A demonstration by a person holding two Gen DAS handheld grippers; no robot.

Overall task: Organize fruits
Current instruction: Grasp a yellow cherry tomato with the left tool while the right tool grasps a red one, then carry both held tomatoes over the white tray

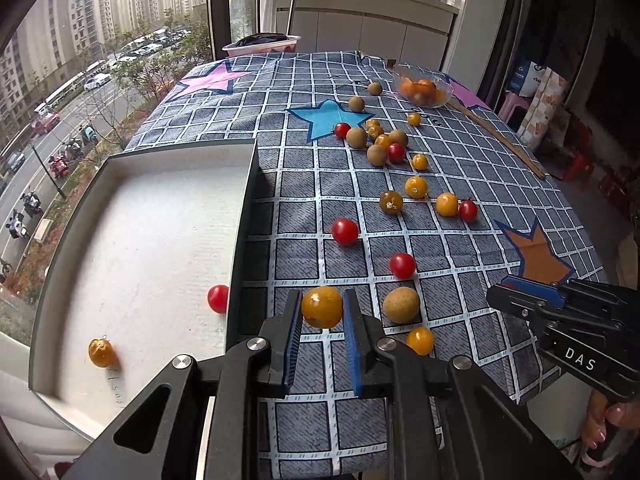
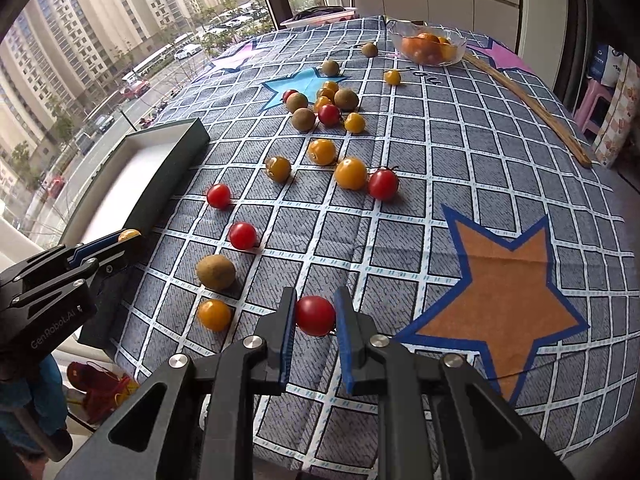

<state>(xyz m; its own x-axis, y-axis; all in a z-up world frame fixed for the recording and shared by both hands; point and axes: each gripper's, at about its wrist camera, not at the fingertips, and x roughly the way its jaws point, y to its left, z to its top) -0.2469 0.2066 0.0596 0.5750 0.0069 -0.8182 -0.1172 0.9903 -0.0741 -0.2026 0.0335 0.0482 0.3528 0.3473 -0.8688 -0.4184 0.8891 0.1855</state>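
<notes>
Left gripper (image 1: 322, 312) angled downward clamping yellow tomato (image 1: 322, 306), right gripper (image 2: 316, 316) angled downward clamping red tomato (image 2: 315, 315)

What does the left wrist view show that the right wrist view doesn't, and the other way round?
Only the left wrist view: the box floor, with a red tomato and a yellow one inside, and the left tongs shut on a yellow tomato.

Only the right wrist view: the right tongs shut on a red tomato.

Both: the glass bowl of oranges, the scattered fruit and the star-print cloth.
</notes>
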